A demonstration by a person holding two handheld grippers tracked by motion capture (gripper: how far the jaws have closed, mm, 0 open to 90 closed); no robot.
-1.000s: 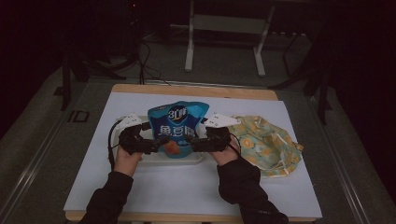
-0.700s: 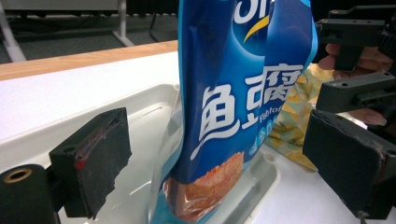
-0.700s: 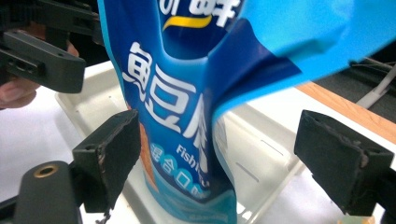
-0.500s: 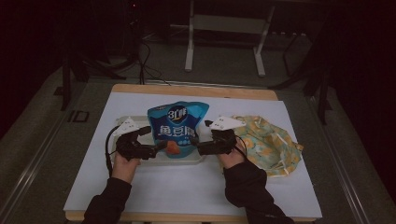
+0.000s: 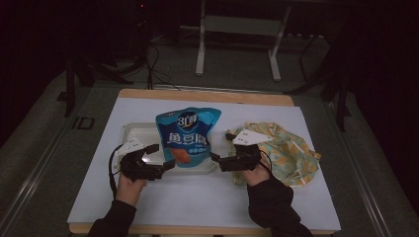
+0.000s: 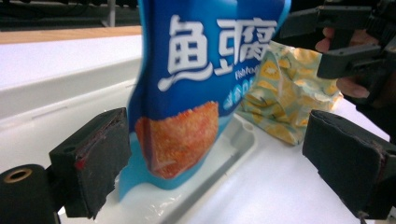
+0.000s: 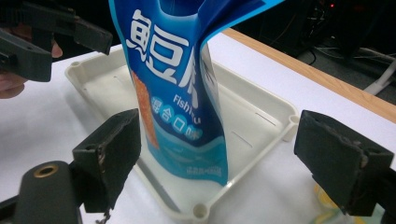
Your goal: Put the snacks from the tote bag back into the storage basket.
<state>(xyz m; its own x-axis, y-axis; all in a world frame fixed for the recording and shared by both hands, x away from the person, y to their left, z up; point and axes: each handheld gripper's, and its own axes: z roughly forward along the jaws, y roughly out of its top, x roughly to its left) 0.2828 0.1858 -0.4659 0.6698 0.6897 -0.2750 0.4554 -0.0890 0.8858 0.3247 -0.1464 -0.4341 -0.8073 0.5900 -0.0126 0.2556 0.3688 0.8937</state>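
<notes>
With both grippers spread, left gripper (image 5: 165, 157) and right gripper (image 5: 216, 159) should leave the upright snack pouch (image 5: 187, 137) between them slowly.

Pouch (image 6: 201, 88) top cropped (both gripper views).

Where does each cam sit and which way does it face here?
High view: fixed above the person's side, looking forward and down on the table; both forearms, left tongs and right tongs show.
Left gripper view: rides the left tongs, looking across the blue snack pouch; its two black jaws show apart.
Right gripper view: rides the right tongs, facing the pouch from the other side; its jaws show apart.
Shared: both gripper views show the pouch standing in the white tray.
</notes>
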